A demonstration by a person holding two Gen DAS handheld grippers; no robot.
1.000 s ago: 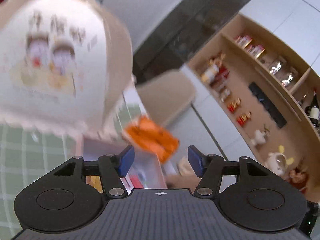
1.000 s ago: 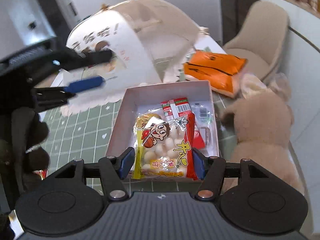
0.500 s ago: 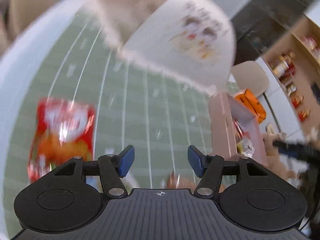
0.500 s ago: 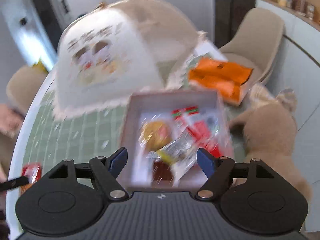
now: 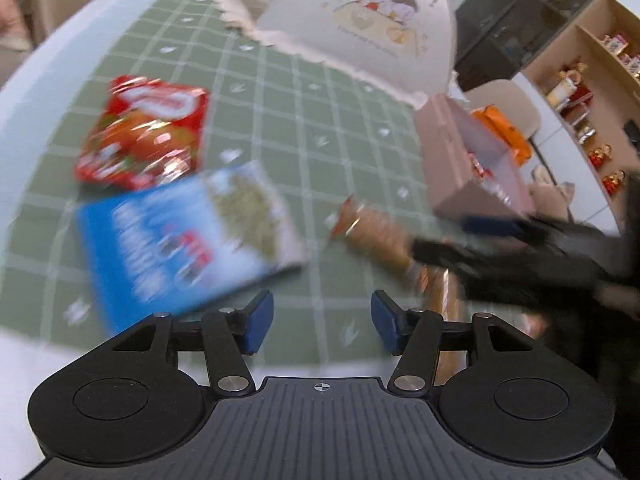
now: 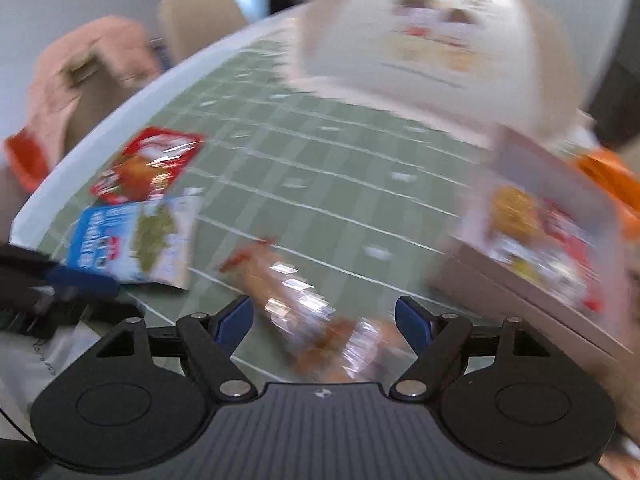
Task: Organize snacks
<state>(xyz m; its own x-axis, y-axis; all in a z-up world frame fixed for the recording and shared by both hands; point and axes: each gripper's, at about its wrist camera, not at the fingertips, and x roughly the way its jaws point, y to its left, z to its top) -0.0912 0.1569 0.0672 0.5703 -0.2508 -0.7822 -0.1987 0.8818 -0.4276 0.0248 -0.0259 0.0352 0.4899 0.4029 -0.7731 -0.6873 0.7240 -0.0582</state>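
Blur over every packet label — nothing legible on the blue packet point(image 5: 176, 236), the red packet point(image 5: 144, 132) beside it, or the brown snack tube point(image 6: 304, 312). Legible only as a cartoon pair: print on the domed food cover point(image 5: 360, 20). Pink box point(image 5: 468, 164) of snacks cut off by the cover's hem. Left gripper point(image 5: 322, 322) above bare green checked cloth point(image 5: 304, 120), jaws closing, nothing between. Right gripper point(image 6: 324, 320) parted wide — tube between the pads, contact impossible to tell.
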